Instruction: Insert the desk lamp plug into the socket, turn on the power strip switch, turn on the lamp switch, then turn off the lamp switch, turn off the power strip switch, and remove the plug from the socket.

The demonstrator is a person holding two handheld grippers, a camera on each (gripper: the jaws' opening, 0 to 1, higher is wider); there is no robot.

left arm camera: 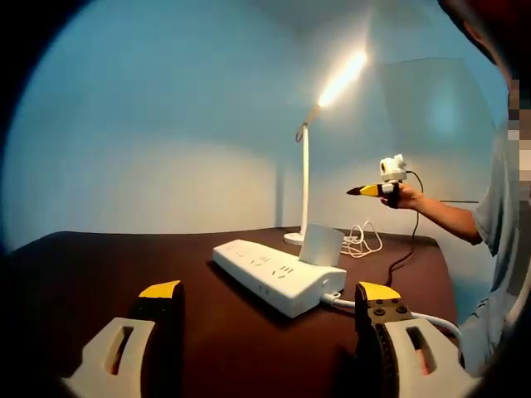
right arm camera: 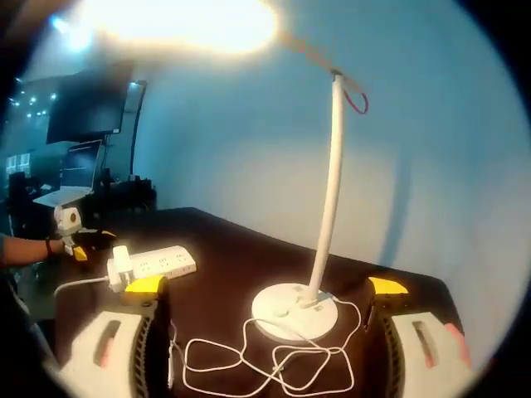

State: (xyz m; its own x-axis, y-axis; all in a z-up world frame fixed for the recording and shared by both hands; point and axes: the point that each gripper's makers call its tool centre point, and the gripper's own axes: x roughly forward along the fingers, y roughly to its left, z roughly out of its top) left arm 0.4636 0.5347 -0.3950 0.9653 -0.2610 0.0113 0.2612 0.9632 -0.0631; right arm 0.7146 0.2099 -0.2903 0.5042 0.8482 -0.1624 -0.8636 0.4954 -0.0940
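The white plastic power strip [left arm camera: 278, 274], long and boxy, lay on the dark brown table [left arm camera: 91, 274] with a square white plug [left arm camera: 320, 245] standing in its near end, and at one o'clock behind it rose the thin white desk lamp [left arm camera: 304, 178], its bar-shaped head glowing. The left gripper [left arm camera: 270, 303] was wide open and held nothing. In the right gripper view, the right gripper [right arm camera: 270, 294] was open too, empty, around the lamp's round flat base [right arm camera: 294, 310], with a loose white cable [right arm camera: 265, 356] coiled at six o'clock; the lamp head was lost in glare.
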